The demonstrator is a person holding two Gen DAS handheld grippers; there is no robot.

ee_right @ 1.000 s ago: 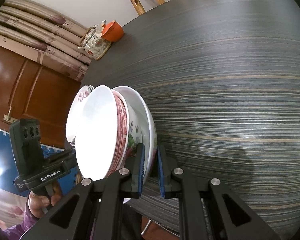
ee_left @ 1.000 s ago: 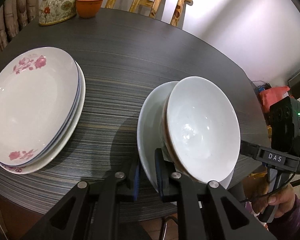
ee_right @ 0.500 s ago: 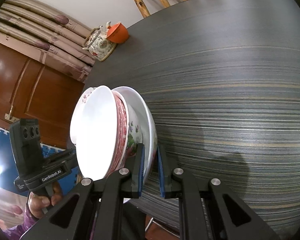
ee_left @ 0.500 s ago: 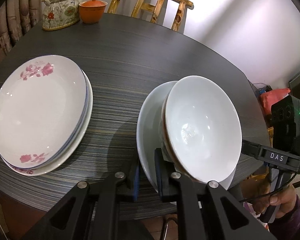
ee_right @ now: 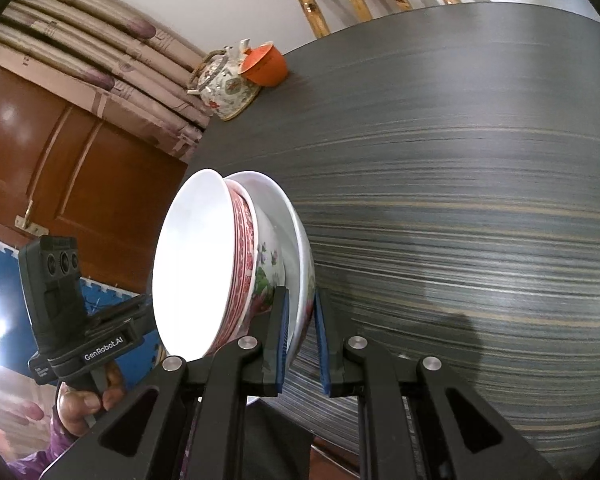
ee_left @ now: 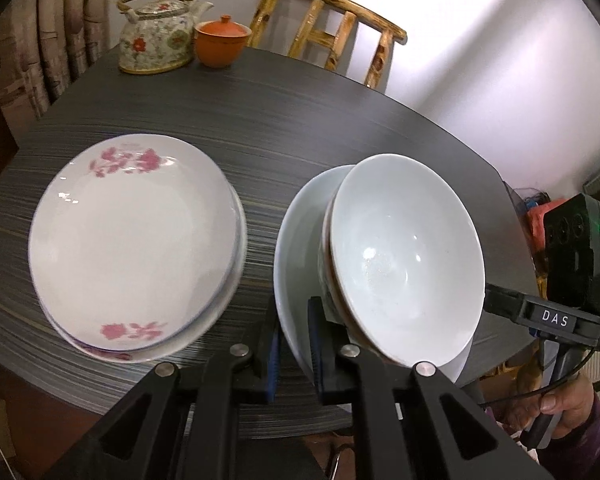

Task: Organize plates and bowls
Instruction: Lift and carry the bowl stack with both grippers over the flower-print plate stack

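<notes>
**Both grippers clamped on one plate rim, stack lifted**

Left gripper: jaws pinched on the near rim of the bottom plate, blue pads on either face. Right gripper: likewise clenched on the opposite rim of the same plate.

Change noted: against the frames of a second ago, the table shows more of its far side and the resting plate stack sits further in, so the held load has risen. Judged: carry under way, placement not yet done.

Item carried: wide white plate bearing nested bowls, tilted; top bowl plain white inside, red-patterned bowl beneath, floral bowl lowest. Held above the near table edge, beside the pink-flowered stack.
</notes>
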